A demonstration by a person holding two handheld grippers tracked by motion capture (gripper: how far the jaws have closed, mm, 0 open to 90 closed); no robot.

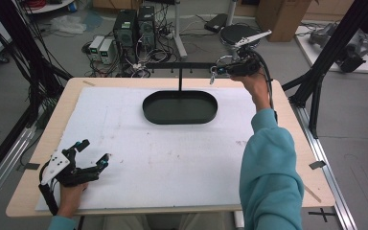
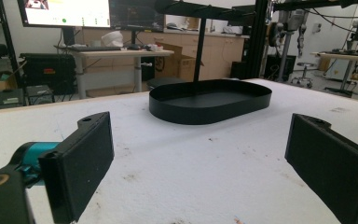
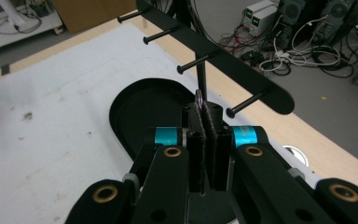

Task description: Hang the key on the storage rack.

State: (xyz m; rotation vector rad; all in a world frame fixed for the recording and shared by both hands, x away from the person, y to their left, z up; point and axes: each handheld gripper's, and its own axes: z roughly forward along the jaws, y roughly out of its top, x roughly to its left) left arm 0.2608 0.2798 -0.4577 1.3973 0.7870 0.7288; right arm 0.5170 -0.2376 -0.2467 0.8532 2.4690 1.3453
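White foam sheeting [image 1: 172, 158] covers a wooden table in a cluttered lab, with computers and cables on the floor beyond.

Nearest, at the left edge, the left gripper [image 1: 92, 155] rests low over the sheet, jaws wide apart and holding nothing.

Farther in, near the middle of the far side, sits a shallow black oval tray [image 1: 179, 117]. A thin post rises behind it and carries a black bar with four pegs [image 3: 200, 58] pointing outward.

Farthest, at the right end of that bar, the right gripper [image 1: 216, 70] is raised, jaws pressed together on a small thin metal piece, probably a key ring [image 3: 199, 99]; a sliver shows above the pads, something pale dangles below in the high view.

It looks light, stiff and slippery, so a firm pinch on its flat side should suit, leaving the loop free for a peg.
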